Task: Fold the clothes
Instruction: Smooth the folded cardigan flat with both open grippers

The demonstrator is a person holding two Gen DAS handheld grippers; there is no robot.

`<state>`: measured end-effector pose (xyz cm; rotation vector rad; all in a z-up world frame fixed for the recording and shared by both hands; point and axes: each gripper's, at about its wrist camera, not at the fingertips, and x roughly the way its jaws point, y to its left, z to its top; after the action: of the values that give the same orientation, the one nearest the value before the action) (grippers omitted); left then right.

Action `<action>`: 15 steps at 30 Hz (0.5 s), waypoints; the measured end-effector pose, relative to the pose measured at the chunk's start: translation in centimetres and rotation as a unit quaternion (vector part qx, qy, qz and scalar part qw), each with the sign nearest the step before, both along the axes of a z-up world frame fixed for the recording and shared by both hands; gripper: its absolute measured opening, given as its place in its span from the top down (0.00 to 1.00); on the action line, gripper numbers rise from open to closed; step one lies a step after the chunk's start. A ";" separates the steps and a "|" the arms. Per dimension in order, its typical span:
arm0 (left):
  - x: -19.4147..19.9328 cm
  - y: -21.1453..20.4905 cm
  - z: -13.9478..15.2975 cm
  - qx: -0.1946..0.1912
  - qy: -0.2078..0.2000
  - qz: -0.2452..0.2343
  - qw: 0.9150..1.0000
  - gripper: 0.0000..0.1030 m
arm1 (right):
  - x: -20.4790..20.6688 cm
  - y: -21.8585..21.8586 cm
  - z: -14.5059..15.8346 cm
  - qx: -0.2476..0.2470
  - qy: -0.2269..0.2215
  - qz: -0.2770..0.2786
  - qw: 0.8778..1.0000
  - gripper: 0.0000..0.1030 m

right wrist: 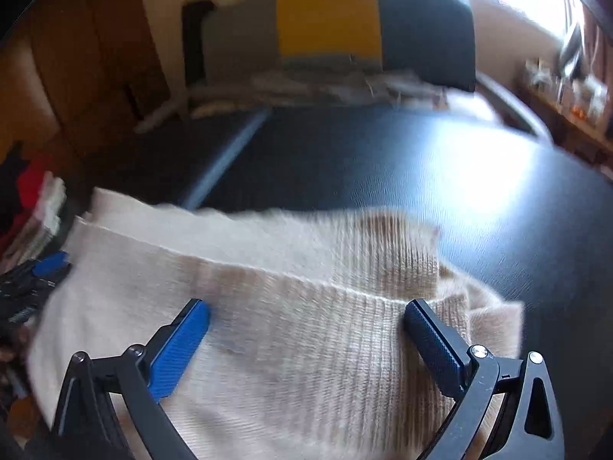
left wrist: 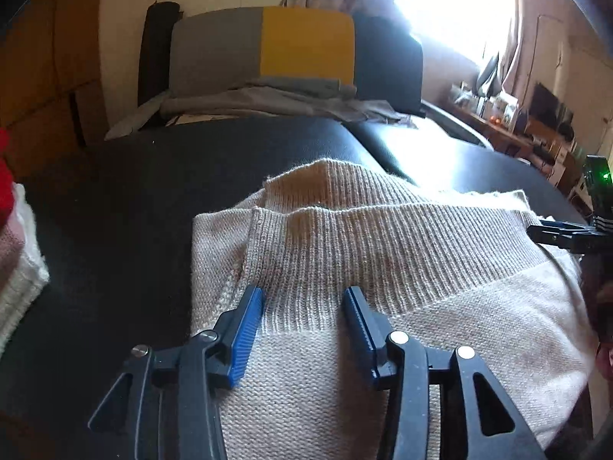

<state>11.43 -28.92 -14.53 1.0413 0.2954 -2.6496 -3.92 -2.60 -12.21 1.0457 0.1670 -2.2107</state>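
A cream knitted sweater (left wrist: 383, 253) lies folded on the black table (left wrist: 153, 191), its ribbed hem on top. My left gripper (left wrist: 306, 299) is open above the ribbed band near the sweater's left side, nothing between its blue pads. In the right wrist view the same sweater (right wrist: 287, 326) fills the foreground, blurred by motion. My right gripper (right wrist: 306, 314) is wide open over its ribbed part, holding nothing. The right gripper's black tip (left wrist: 563, 235) shows at the sweater's right edge in the left wrist view. The left gripper's blue pad (right wrist: 49, 262) shows at the left edge.
A stack of folded clothes, red and white (left wrist: 15, 249), sits at the table's left edge. Grey garments (left wrist: 268, 99) lie piled at the far end before a grey, yellow and dark chair back (left wrist: 306, 42). A cluttered shelf (left wrist: 536, 130) stands at right under a bright window.
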 end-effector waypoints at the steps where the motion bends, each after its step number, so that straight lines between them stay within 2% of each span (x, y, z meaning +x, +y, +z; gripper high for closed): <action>1: -0.3 -0.2 -0.1 0.000 0.003 -0.001 1.000 0.55 | -0.5 -0.1 -0.3 0.001 -0.005 0.002 1.000 0.00; 4: -1.1 -0.8 -0.3 0.001 0.009 -0.003 1.000 0.55 | -1.8 -0.4 -1.3 0.003 -0.022 0.008 1.000 0.00; 7: -2.3 -2.2 -0.2 0.021 0.000 -0.010 1.000 0.55 | -2.4 0.0 -1.2 -0.005 -0.041 0.016 0.999 0.00; 9: -2.6 -2.7 0.2 0.029 -0.011 -0.013 0.999 0.55 | -2.2 1.3 -0.1 -0.026 -0.059 0.028 0.997 0.00; 12: -2.5 -2.8 2.4 0.039 -0.018 -0.003 0.999 0.58 | -0.9 6.0 1.7 -0.089 -0.092 0.038 0.991 0.00; 13: -2.1 -2.3 3.8 0.044 0.001 -0.009 0.999 0.58 | -0.3 8.1 2.0 -0.111 -0.108 0.039 0.987 0.00; 15: -1.9 -0.7 6.4 0.059 0.046 -0.050 0.996 0.56 | 1.1 12.6 2.1 -0.153 -0.149 0.037 0.976 0.00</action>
<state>9.50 -29.57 -8.12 0.9942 0.4347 -2.8056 -2.81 9.97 -10.09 1.1571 -0.2557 -1.9077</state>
